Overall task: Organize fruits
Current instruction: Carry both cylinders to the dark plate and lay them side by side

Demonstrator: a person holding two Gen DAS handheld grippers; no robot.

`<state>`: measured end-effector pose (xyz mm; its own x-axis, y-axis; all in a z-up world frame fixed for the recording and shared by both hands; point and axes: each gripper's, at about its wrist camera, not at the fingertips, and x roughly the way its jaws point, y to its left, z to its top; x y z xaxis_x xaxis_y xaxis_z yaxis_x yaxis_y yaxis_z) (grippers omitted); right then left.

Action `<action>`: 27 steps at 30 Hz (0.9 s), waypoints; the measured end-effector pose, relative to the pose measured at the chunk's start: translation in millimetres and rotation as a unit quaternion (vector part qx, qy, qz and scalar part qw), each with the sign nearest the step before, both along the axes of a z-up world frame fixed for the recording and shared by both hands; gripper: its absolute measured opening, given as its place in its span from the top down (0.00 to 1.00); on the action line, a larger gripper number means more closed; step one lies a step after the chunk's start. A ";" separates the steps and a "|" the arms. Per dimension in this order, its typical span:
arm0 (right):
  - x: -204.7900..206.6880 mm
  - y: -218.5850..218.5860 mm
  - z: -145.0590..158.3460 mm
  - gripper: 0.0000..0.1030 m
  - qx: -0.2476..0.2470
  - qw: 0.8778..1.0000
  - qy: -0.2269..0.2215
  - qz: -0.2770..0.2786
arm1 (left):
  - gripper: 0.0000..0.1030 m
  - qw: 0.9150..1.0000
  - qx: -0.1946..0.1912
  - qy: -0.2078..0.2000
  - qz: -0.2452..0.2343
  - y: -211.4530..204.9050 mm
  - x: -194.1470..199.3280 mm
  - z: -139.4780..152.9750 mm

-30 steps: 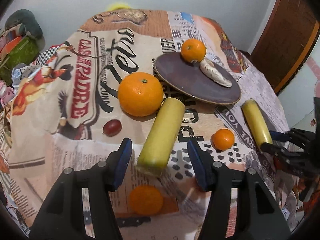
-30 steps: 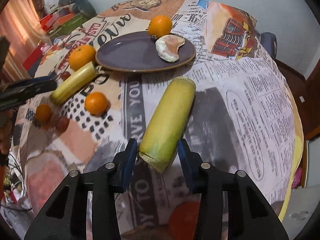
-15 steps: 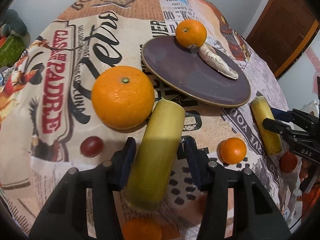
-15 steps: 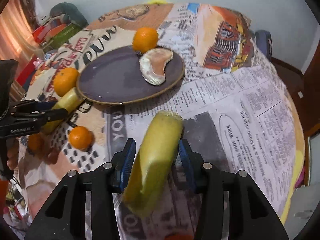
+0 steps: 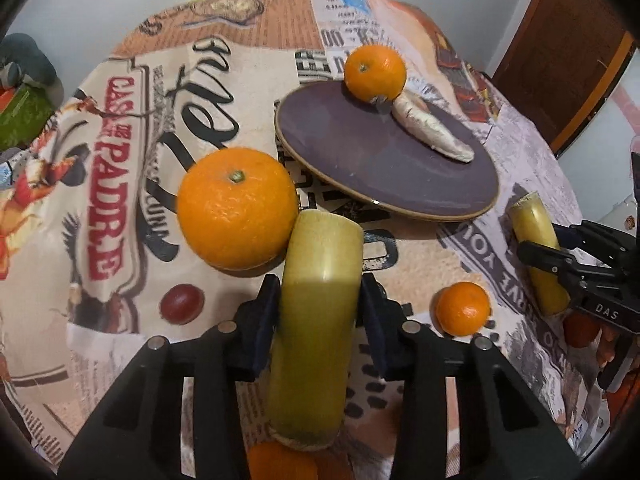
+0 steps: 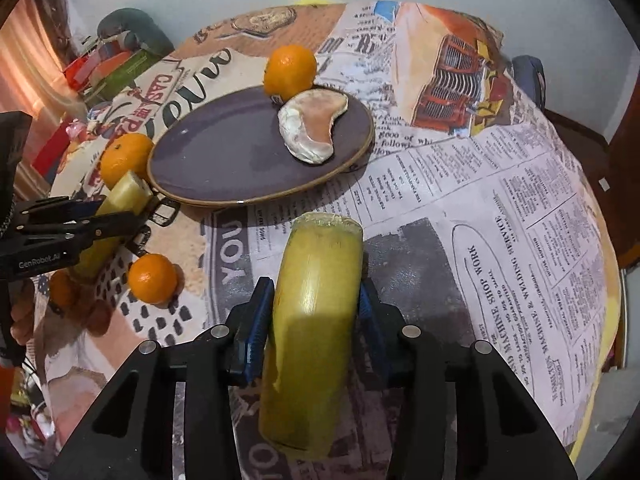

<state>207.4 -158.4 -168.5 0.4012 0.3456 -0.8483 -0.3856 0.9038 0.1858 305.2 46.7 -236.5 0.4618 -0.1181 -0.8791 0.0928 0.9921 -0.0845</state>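
Observation:
My left gripper [image 5: 320, 316] is shut on a yellow-green sugarcane piece [image 5: 316, 320], next to a large orange [image 5: 238, 208]. My right gripper [image 6: 316, 316] is shut on a second yellow-green sugarcane piece [image 6: 314, 320], which also shows in the left wrist view [image 5: 538, 248]. A dark purple plate [image 5: 360, 160] holds an orange [image 5: 375, 73] and a peeled white fruit segment [image 5: 432, 134]. The plate also shows in the right wrist view [image 6: 224, 160]. A small mandarin [image 5: 462, 309] lies between the two grippers. A red grape [image 5: 180, 303] lies left of my left gripper.
A newspaper-print cloth [image 6: 500, 208] covers the round table. Another mandarin [image 5: 276, 460] lies under the left gripper. Coloured clutter [image 6: 112, 68] sits at the table's far left. A wooden door [image 5: 560, 52] stands at the right.
Both grippers moved forward around their sugarcane pieces and closed on them. The pieces now sit between the pads.

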 end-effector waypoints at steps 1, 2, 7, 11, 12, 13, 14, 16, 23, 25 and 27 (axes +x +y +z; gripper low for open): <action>-1.9 -0.5 3.8 0.64 0.003 1.000 -0.004 0.001 | 0.61 1.000 0.000 -0.005 0.000 0.2 -2.7 4.3; -3.0 -0.6 6.6 0.64 0.005 1.000 -0.007 0.001 | 0.62 1.000 0.000 -0.011 0.001 0.4 -6.5 9.7; -10.4 -3.6 27.2 0.65 0.016 0.999 -0.030 -0.005 | 0.63 0.999 -0.007 -0.038 0.001 0.2 -23.9 34.9; -16.1 -3.7 41.8 0.65 0.022 0.999 -0.046 -0.008 | 0.64 0.999 -0.017 -0.051 0.002 -2.4 -34.9 48.3; -18.4 -3.1 46.2 0.65 0.022 0.998 -0.051 -0.008 | 0.64 0.998 -0.019 -0.054 0.002 -3.6 -37.2 51.5; -19.9 -2.6 48.7 0.65 0.023 0.998 -0.054 -0.008 | 0.64 0.998 -0.020 -0.056 0.002 -4.5 -39.0 54.5; -21.2 -2.2 51.7 0.65 0.025 0.998 -0.057 -0.007 | 0.64 0.998 -0.022 -0.060 0.003 -5.5 -40.7 58.2; -24.7 -0.5 58.6 0.65 0.027 0.998 -0.065 -0.005 | 0.64 0.997 -0.026 -0.067 0.004 -7.6 -43.3 64.4; -28.6 7.1 76.8 0.65 0.036 0.995 -0.089 0.001 | 0.64 0.995 -0.024 -0.101 0.001 -13.8 -49.1 89.6; -26.8 8.7 80.5 0.65 0.042 0.995 -0.093 0.000 | 0.64 0.994 -0.027 -0.110 0.001 -14.7 -48.8 96.0; -24.9 10.7 83.5 0.65 0.046 0.994 -0.099 0.000 | 0.64 0.993 -0.029 -0.115 0.000 -15.8 -47.5 100.5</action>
<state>182.5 -147.8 -85.0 0.5572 0.4177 -0.7177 -0.4226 0.8866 0.1878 257.7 30.9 -136.0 0.6501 -0.1663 -0.7415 0.1170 0.9860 -0.1185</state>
